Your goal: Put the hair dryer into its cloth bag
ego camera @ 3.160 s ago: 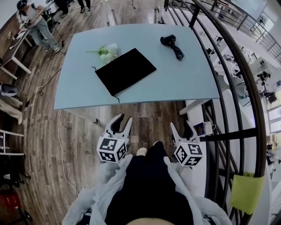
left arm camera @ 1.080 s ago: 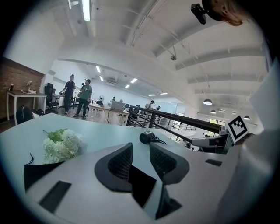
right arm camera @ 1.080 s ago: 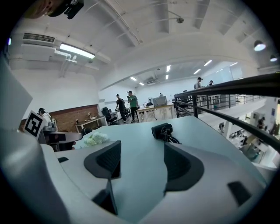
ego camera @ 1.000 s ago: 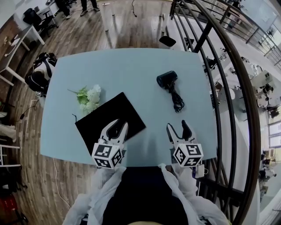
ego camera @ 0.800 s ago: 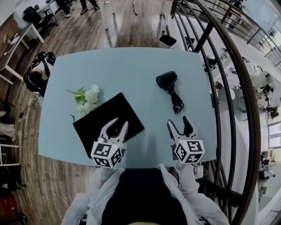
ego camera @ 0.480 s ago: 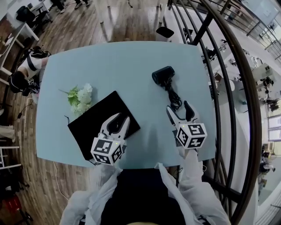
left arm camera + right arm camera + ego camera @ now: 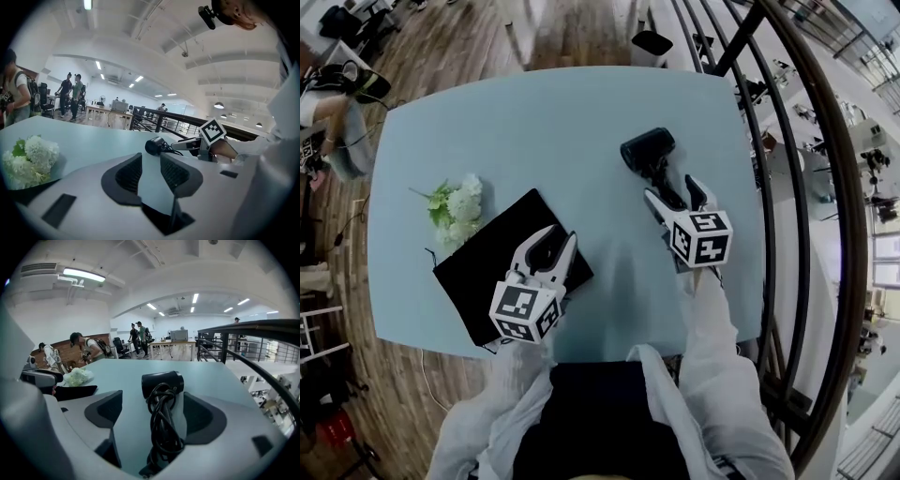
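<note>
Hair dryer (image 7: pixel 647 150): black, lying in the upper right of the head view on the pale blue surface (image 7: pixel 534 112), with its bundled cord (image 7: pixel 675 192) trailing toward the person. It is well apart from the flat black cloth bag (image 7: pixel 492 267) at lower left.

Handling (judged): rigid, smooth shell, moderately heavy. The cord is floppy and may snag. Best hold looks like the handle, where the cord is wound.

Right tool (image 7: pixel 672 190): arm stretched forward, tool tilted down. Its jaws have just been opening and now stand wide, straddling the cord and handle without pressing on them.

Left tool (image 7: pixel 560 236): over the bag's near edge, jaws partly apart, holding nothing.
</note>
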Motion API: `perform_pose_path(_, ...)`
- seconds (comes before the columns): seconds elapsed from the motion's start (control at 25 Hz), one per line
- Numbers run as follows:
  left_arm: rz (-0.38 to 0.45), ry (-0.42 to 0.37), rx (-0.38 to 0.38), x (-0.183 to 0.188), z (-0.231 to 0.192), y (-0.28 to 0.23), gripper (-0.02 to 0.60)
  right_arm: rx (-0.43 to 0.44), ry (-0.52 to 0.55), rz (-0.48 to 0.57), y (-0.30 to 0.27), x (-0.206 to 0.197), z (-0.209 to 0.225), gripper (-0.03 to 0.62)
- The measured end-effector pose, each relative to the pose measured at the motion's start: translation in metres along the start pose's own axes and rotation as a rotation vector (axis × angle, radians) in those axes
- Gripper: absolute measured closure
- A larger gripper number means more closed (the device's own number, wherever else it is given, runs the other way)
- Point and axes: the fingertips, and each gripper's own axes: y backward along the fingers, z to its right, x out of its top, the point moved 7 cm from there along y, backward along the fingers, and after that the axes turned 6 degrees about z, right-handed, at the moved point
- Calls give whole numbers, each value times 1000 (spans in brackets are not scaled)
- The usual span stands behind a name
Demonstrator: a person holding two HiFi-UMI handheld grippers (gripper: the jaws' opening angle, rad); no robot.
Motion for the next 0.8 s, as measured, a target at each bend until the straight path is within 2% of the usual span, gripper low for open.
perform_pose_path(0.32, -28, 21, 24, -8, -12, -9, 453, 2, 67, -140, -61, -17, 11, 171)
perform_pose_path(0.52, -49, 29, 52, -14, -25, -13, 453, 5, 109, -295, -79, -31, 10, 163)
perform_pose_path(0.56, -52, 31, 58, -15, -28, -14, 453, 16, 111, -319, -80, -34, 10, 187)
perform_pose_path(0.68, -58, 39, 70, -18, -34, -15, 453, 41, 93, -341, -80, -40, 13, 206)
perform_pose_path(0.8, -64, 43, 75, -21, -39, -17, 453, 31, 104, -331, -80, -41, 12, 206)
